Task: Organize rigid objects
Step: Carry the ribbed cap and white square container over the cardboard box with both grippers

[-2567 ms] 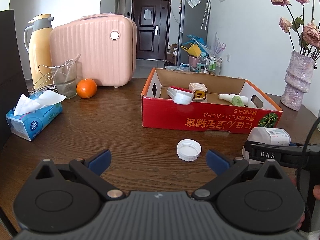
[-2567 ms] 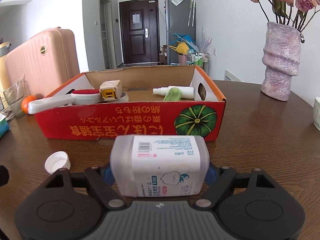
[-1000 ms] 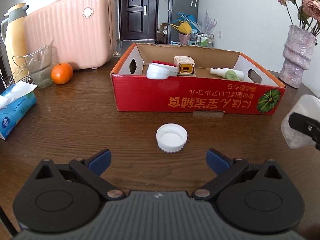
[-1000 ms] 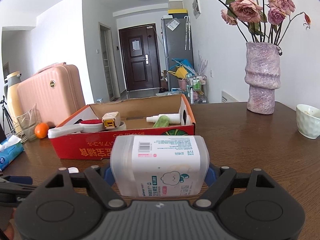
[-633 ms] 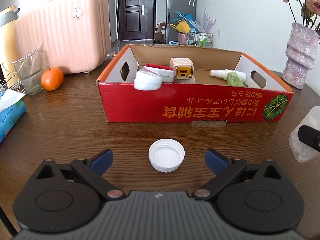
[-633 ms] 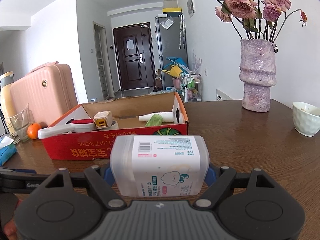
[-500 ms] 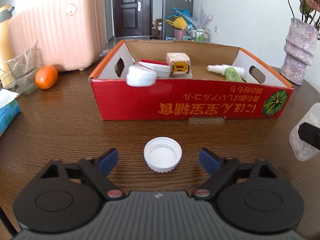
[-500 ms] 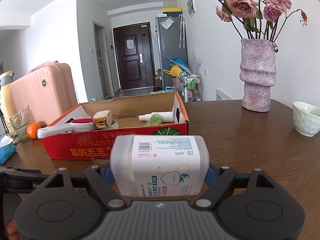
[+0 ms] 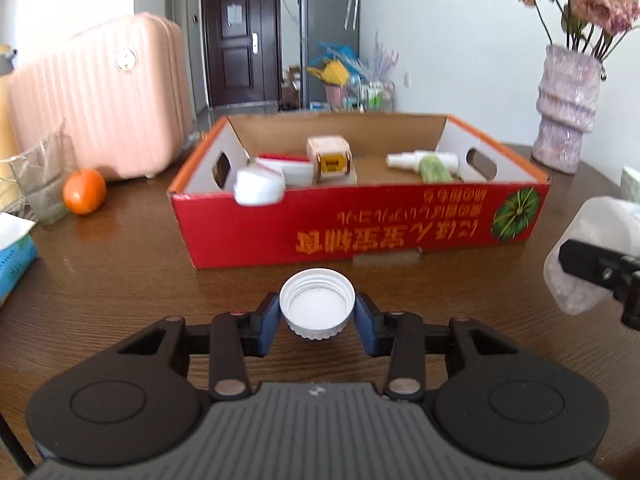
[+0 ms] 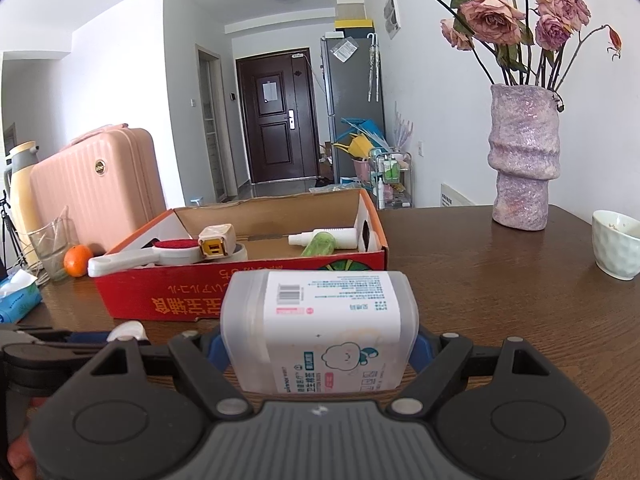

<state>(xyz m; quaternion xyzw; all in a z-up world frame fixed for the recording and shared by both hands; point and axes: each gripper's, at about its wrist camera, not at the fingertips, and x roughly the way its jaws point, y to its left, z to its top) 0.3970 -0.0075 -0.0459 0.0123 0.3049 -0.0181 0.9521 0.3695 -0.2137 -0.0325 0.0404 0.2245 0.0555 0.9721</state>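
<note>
Left wrist view: at 6 o'clock, nearest the lens, the left gripper (image 9: pixel 317 320) has its blue-padded jaws pinching a white screw cap (image 9: pixel 317 309), open side up, one pad against each side of its ribbed rim. Whether the cap is lifted or sits on the brown wooden table (image 9: pixel 120 264) cannot be told. Just past it toward 12 o'clock stands the red cardboard box (image 9: pixel 360 220) with orange lettering on its near wall. Inside, from 11 to 1 o'clock, lie a white-handled brush with a red pad (image 9: pixel 264 182), whose handle end overhangs the near wall, a small beige cube with a yellow face (image 9: pixel 330 156), and a white spray bottle (image 9: pixel 420 158) beside a green tube (image 9: pixel 434 168). At 3 o'clock the translucent white container (image 9: pixel 592 256) shows at the frame edge, clamped by a black finger. At 9 to 10 o'clock sit a blue tissue pack (image 9: pixel 14 256), an orange (image 9: pixel 84 191), a glass (image 9: pixel 42 176) and, farther back, a pink suitcase (image 9: pixel 100 96); a purple vase (image 9: pixel 568 108) of dried roses stands at 2 o'clock. In the right wrist view, the right gripper (image 10: pixel 318 352) has its jaws pressed on both ends of that labelled container, held in the air in front of the box, with a pale bowl (image 10: pixel 618 244) at 3 o'clock.
</note>
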